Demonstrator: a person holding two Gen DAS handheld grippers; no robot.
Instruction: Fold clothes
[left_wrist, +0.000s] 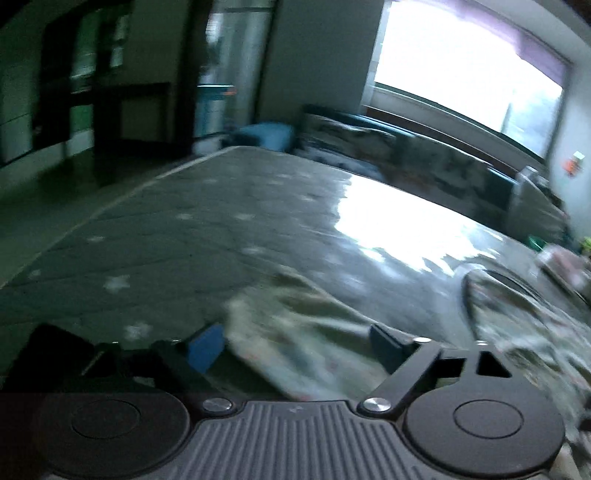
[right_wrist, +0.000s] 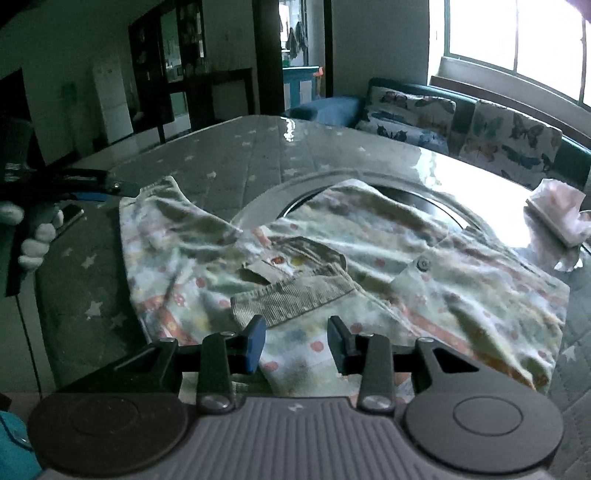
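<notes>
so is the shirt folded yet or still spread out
Mostly spread: the shirt lies open on the table, collar showing, one sleeve out flat, only wrinkled.

Left tongs (left_wrist: 299, 345) parted wide, right tongs (right_wrist: 297, 341) half parted

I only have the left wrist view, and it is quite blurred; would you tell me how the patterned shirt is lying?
Observer: The shirt lies spread out, front up, with its ribbed collar nearest the right gripper.
Operator: Thank you. Is the right gripper holding it?
Observer: I see no pinch. Its jaws stand apart over the shirt's near edge, with flat fabric showing between them.
Operator: Is anything else lying close by?
Observer: What looks like a phone lies on the table left of the shirt, beside the gloved hand.
</notes>
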